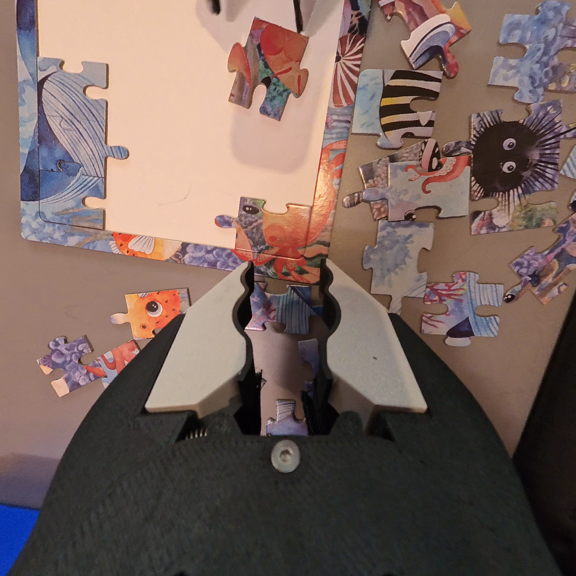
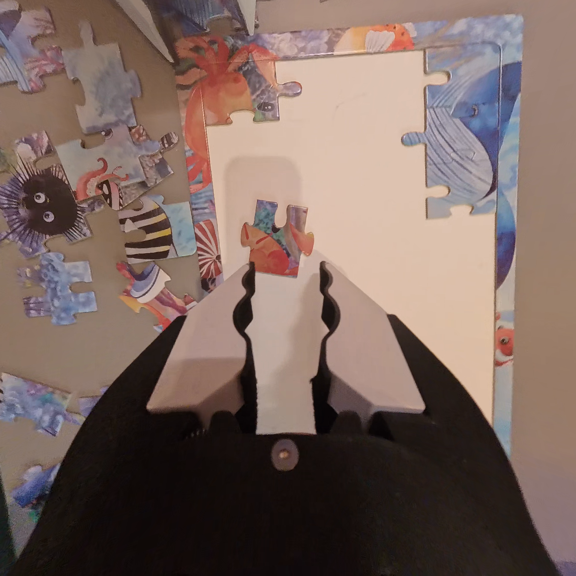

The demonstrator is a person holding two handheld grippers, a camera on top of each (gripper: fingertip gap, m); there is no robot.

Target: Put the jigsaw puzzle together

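Note:
The puzzle frame [image 1: 28, 131] lies on a tan table, its white inside [image 1: 187, 124] mostly bare. Blue whale pieces [image 1: 71, 140] sit fitted along one side, and an orange crab piece [image 1: 280, 227] sits in a corner. A loose orange piece [image 1: 269, 68] lies on the white inside. My right gripper [image 2: 286, 268] is open, its tips at the near edge of this orange piece [image 2: 276, 246]. My left gripper [image 1: 286, 268] is open and empty, its tips at the frame's edge by the crab corner. It hovers over a striped blue piece [image 1: 290, 308].
Several loose pieces lie beside the frame: a black sea urchin [image 1: 511, 156], a striped fish [image 1: 402, 106], pale blue pieces [image 1: 396, 258], an orange fish [image 1: 156, 308]. They also show in the right wrist view, as with the urchin [image 2: 40, 202]. A dark object [image 1: 554, 405] stands at the right edge. About 12 cm separates my left fingertips from my right.

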